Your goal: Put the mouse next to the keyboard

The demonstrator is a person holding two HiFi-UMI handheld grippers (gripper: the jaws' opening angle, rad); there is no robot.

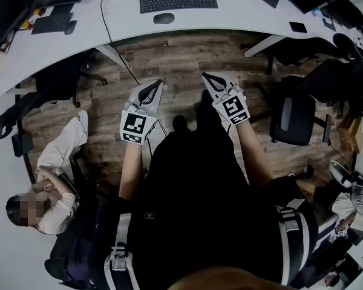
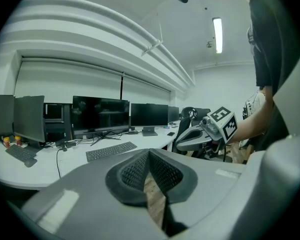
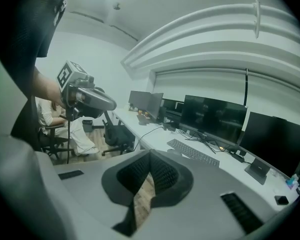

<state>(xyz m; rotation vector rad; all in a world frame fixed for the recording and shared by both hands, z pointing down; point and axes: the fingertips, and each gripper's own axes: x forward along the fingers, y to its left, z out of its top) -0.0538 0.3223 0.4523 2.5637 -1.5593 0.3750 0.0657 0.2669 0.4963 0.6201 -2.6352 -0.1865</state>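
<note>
A black mouse (image 1: pixel 164 18) lies on the white desk (image 1: pixel 242 14), just in front of a black keyboard (image 1: pixel 178 0). Both grippers hang over the wooden floor, well short of the desk edge and pointing toward it. My left gripper (image 1: pixel 158 83) is shut with nothing in it, and so is my right gripper (image 1: pixel 205 75). In the left gripper view the closed jaws (image 2: pixel 149 153) point past the keyboard (image 2: pixel 111 150), with the right gripper (image 2: pixel 210 130) alongside. The right gripper view shows its shut jaws (image 3: pixel 150 154) below the keyboard (image 3: pixel 192 153).
A black cable (image 1: pixel 118 50) hangs off the desk edge. A second keyboard (image 1: pixel 51 23) sits on the desk at the left. Office chairs (image 1: pixel 293 116) stand at the right. A person (image 1: pixel 57 162) sits at the lower left. Monitors (image 2: pixel 100 115) line the desk's back.
</note>
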